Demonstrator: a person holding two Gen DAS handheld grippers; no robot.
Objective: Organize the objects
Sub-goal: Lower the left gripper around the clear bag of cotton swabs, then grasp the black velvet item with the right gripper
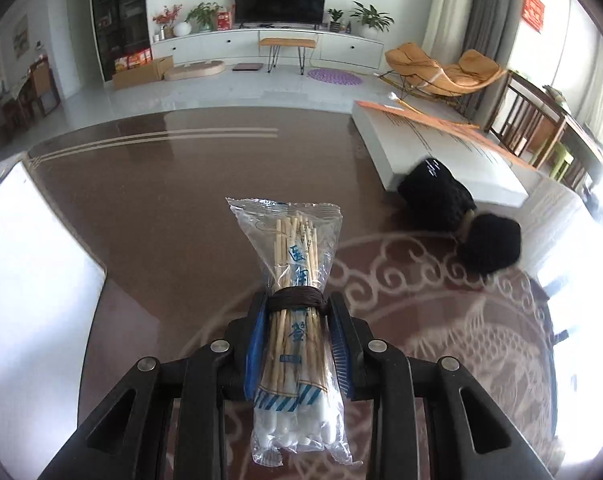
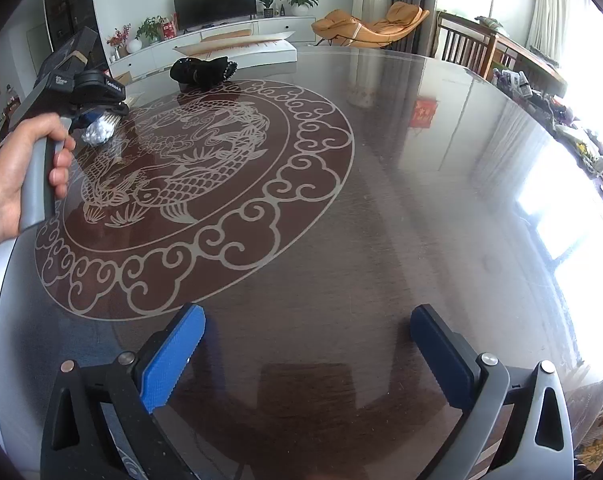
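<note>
The left tool (image 1: pixel 297 332) is clamped on a clear packet of cotton swabs (image 1: pixel 291 280) bound with a dark band, above the brown surface (image 1: pixel 161 208), a black fuzzy item (image 1: pixel 457 216) at two o'clock, while the right tool (image 2: pixel 307 344) gapes wide, holding nothing.

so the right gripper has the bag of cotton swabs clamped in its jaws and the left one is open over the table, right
Sides swapped. The left gripper is shut on the bag of cotton swabs, as the left wrist view shows. The right gripper is the one open over the table, with nothing between its jaws, as the right wrist view shows.
</note>
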